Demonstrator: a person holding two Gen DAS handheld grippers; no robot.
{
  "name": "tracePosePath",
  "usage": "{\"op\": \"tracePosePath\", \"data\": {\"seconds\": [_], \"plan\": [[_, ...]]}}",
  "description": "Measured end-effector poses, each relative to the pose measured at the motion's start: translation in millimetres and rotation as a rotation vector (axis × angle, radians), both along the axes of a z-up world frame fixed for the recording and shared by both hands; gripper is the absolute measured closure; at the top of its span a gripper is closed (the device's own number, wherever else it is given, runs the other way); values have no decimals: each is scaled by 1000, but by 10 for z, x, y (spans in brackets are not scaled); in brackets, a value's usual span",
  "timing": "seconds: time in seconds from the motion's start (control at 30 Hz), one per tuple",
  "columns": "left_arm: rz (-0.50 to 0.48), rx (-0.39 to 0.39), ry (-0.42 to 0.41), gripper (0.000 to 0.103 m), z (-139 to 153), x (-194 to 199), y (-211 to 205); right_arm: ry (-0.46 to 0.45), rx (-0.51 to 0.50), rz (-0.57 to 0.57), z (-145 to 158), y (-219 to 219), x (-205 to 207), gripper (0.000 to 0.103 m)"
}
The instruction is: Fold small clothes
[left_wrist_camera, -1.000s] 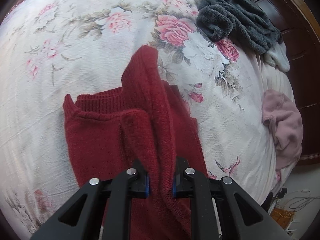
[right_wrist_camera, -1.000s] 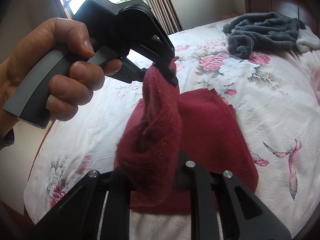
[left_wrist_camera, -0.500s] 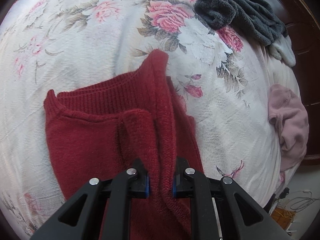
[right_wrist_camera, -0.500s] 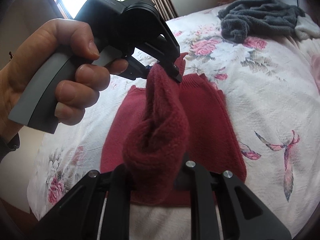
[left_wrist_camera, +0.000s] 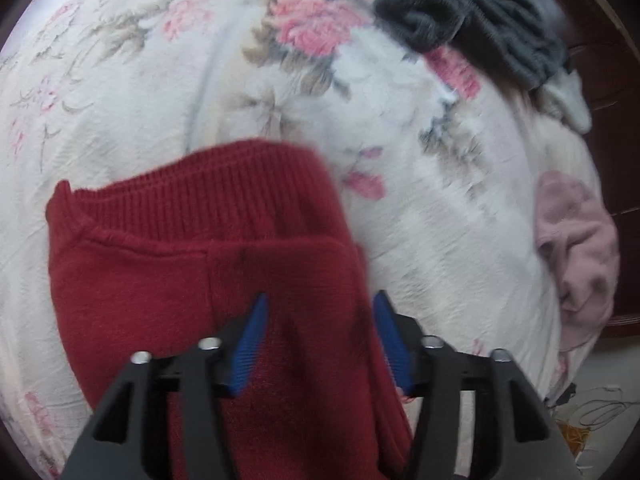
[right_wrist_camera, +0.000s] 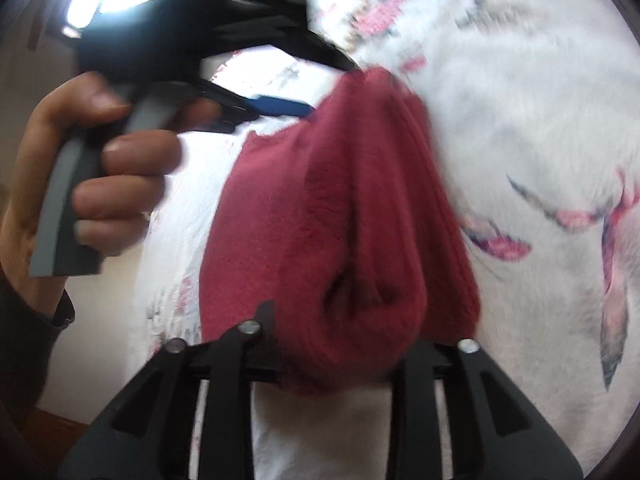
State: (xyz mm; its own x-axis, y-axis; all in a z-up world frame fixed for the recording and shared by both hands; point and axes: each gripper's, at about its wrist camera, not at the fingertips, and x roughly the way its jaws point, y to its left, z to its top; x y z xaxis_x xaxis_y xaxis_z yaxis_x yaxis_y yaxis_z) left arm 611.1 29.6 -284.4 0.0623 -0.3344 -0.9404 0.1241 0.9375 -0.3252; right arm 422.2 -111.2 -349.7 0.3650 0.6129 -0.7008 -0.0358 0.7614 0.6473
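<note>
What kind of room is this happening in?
Most likely a bedroom: a floral bedspread covers a bed, loose clothes such as a grey garment lie on it, and a dark wooden headboard stands behind.

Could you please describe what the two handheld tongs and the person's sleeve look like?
Both tongs are matte black plastic with triangular cut-outs and silver screw heads. The left tongs carry ribbed blue pads on the inner faces of their fingers. In the right wrist view, the left tongs show a grey handle and black body. The right tongs have the same black frame. A dark sleeve cuff covers the wrist.
</note>
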Motion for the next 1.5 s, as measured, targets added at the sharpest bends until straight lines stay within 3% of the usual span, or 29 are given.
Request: {"op": "tracePosePath", "data": {"seconds": [0.07,0.23,0.37,0.53,0.63,0.73,1.0,1.03,1.07,1.1,1.2,1.23,1.3,1.33,1.4,1.47,1.5], "plan": [[9,-31,-17,42,75,-7,77,30,43,-27,-84,-122,4,58],[14,-100,-71,40,247,-181,332,61,201,-84,-217,-379,-9,51],[-4,-169,-99,39,286,-520,593,82,266,-105,-304,-436,1,50],[-1,-312,-109,37,240,-1019,978,87,351,-143,-372,-579,27,48],[22,-392,-78,37,134,-1240,1138,88,408,-159,-389,-656,59,48],[31,-408,-27,37,-53,-1451,1239,95,442,-128,-400,-676,192,48],[26,-454,12,37,-267,-1638,1325,198,298,93,-341,-282,1186,52],[26,-453,9,37,-273,-1643,1328,199,267,99,-315,-251,1268,63],[29,-454,10,37,-294,-1645,1328,192,216,101,-274,-217,1344,82],[35,-456,17,37,-326,-1642,1332,136,133,110,-136,-165,1386,88],[62,-458,41,37,-467,-1649,1333,-126,1,143,311,-5,1157,90],[69,-456,44,37,-509,-1663,1337,-164,-49,138,301,34,1133,90],[72,-471,50,37,-529,-1694,1336,-134,-242,114,77,108,1118,90],[67,-484,52,38,-481,-1706,1333,-114,-267,110,-24,95,1100,88],[46,-486,13,37,-318,-1739,1404,-91,-184,101,-65,21,1107,80],[45,-483,-47,37,-153,-1687,1505,-13,-18,82,-62,-120,1219,55],[59,-480,-71,37,-89,-1621,1577,2,17,68,-49,-137,1288,48]]}}
